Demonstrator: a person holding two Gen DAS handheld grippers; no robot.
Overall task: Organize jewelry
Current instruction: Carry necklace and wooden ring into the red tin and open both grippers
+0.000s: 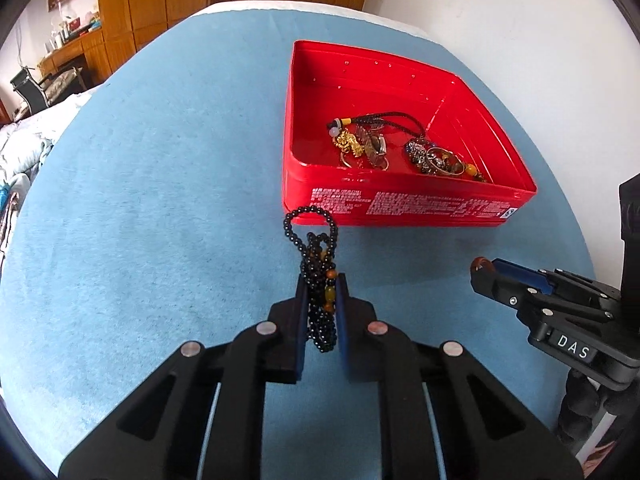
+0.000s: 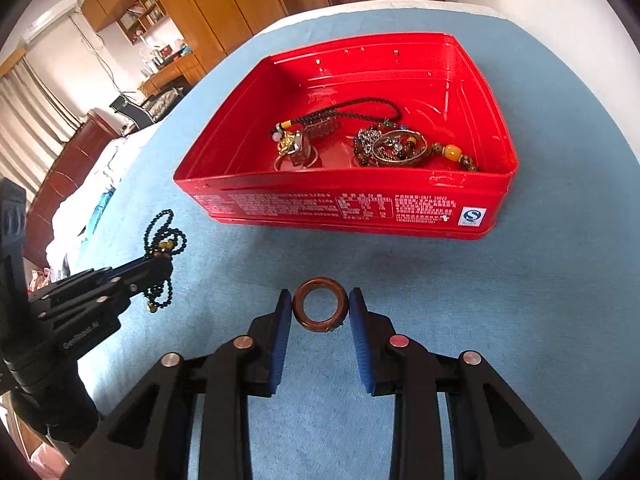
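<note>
Left gripper (image 1: pixel 322 280) fingers clamp a black bead necklace (image 1: pixel 316 248); right gripper (image 2: pixel 320 300) fingers grip a brown ring (image 2: pixel 320 305); red tin (image 2: pixel 400 208) at twelve o'clock.

We read "DAS" in white on the right gripper (image 1: pixel 486 276), at four o'clock in the left wrist view. The red tin (image 2: pixel 400 210) carries small white print too fine to read, with an "S" mark at its five o'clock corner.

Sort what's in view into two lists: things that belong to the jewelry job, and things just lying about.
Job:
- bead necklace, pinched in left gripper
- brown ring, held in right gripper
- red tin
- jewelry already in the tin

Lying about:
- blue cloth under it all
- wooden cabinets
- desk chair
</note>
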